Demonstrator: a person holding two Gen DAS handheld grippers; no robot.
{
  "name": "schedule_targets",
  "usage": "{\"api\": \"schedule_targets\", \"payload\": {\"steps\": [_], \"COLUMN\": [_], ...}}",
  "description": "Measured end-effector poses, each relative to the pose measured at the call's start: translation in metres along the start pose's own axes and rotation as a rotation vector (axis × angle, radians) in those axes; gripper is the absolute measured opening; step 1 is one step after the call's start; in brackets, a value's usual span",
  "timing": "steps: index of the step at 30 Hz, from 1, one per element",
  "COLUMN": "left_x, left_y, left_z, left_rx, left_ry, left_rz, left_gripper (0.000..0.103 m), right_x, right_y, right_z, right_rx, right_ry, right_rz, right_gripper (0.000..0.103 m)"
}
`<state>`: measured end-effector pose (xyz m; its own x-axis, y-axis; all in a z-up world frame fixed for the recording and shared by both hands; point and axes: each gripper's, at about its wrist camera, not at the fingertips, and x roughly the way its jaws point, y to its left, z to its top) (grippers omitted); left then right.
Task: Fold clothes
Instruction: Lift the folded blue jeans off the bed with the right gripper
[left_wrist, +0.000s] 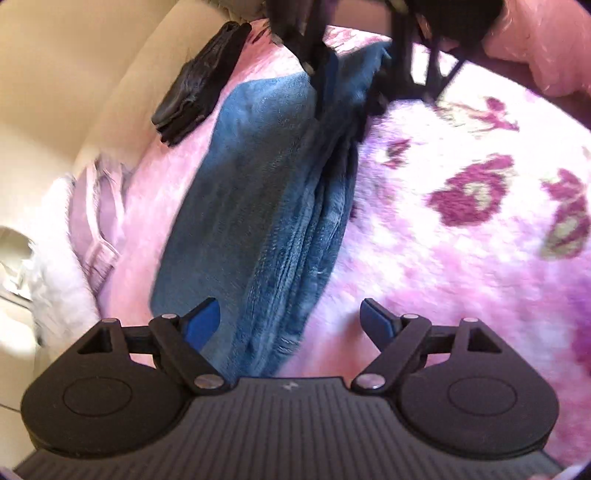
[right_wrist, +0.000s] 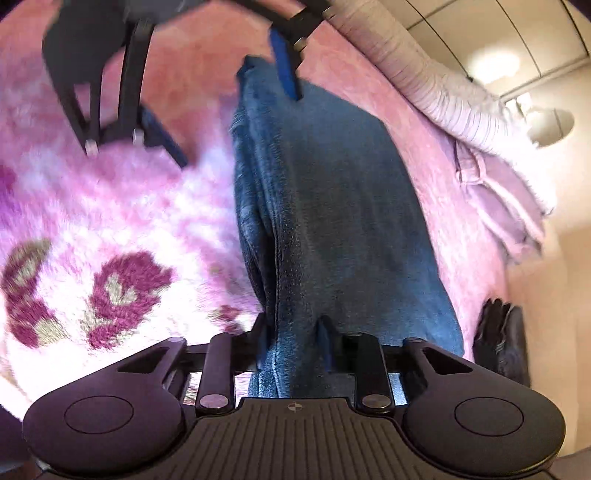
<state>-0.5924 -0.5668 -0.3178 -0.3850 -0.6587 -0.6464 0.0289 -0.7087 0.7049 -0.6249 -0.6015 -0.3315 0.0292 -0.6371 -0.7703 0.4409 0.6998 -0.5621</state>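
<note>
A blue fleece garment (left_wrist: 258, 206) lies folded lengthwise in a long strip on a pink floral blanket (left_wrist: 461, 229). My left gripper (left_wrist: 291, 319) is open just above its near end, the folded edge lying between the spread blue fingertips. At the far end, my right gripper (left_wrist: 349, 86) pinches the cloth. In the right wrist view my right gripper (right_wrist: 295, 339) is shut on the blue fleece garment (right_wrist: 332, 206), which bunches up between the fingers. The open left gripper (right_wrist: 225, 107) hovers at the opposite end, one fingertip (right_wrist: 286, 70) over the cloth.
A folded black garment (left_wrist: 199, 85) (right_wrist: 502, 339) lies at the blanket's edge beside the blue one. A lilac garment (left_wrist: 96, 229) (right_wrist: 509, 206) sits further along that edge. A pink fluffy pillow (left_wrist: 535, 44) lies past the right gripper. A cream wall borders the bed.
</note>
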Motion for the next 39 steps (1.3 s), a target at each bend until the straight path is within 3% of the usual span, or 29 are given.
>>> {"api": "schedule_targets", "payload": {"steps": [7, 9, 11, 14, 16, 20, 23, 26, 29, 32, 39], "left_x": [0.030, 0.040, 0.044, 0.045, 0.045, 0.048, 0.046, 0.043, 0.041, 0.032, -0.001], "left_y": [-0.003, 0.001, 0.014, 0.018, 0.022, 0.039, 0.049, 0.055, 0.059, 0.070, 0.110], "left_z": [-0.001, -0.005, -0.007, -0.009, -0.008, -0.005, -0.005, -0.005, -0.002, 0.005, 0.026], "left_rx": [0.160, 0.165, 0.104, 0.102, 0.083, 0.022, 0.018, 0.026, 0.043, 0.063, 0.069], "left_ry": [0.004, 0.033, 0.060, 0.065, 0.067, 0.078, 0.081, 0.083, 0.097, 0.109, 0.119], "left_rz": [0.149, 0.172, 0.113, 0.053, 0.024, -0.045, -0.079, -0.108, -0.138, -0.156, -0.183], "left_gripper": [0.080, 0.065, 0.049, 0.039, 0.036, 0.035, 0.035, 0.036, 0.036, 0.034, 0.030], "right_x": [-0.031, -0.035, -0.035, -0.028, -0.023, -0.012, 0.005, 0.024, 0.024, 0.017, -0.028], "right_y": [-0.046, -0.052, -0.048, -0.028, -0.012, 0.021, 0.039, 0.031, 0.012, -0.001, -0.058], "right_z": [0.011, 0.011, 0.011, 0.003, -0.001, -0.004, -0.005, -0.017, -0.023, -0.021, -0.006], "right_rx": [0.097, 0.111, 0.104, 0.071, 0.048, 0.009, -0.069, -0.132, -0.139, -0.152, -0.072], "right_ry": [-0.007, -0.010, -0.011, -0.015, -0.012, -0.002, 0.007, 0.027, 0.017, 0.022, 0.030], "right_rz": [0.036, 0.037, 0.041, 0.031, -0.007, -0.086, -0.143, -0.175, -0.113, -0.064, -0.048], "right_gripper": [0.022, 0.022, 0.023, 0.023, 0.025, 0.047, 0.049, 0.049, 0.045, 0.028, 0.021]}}
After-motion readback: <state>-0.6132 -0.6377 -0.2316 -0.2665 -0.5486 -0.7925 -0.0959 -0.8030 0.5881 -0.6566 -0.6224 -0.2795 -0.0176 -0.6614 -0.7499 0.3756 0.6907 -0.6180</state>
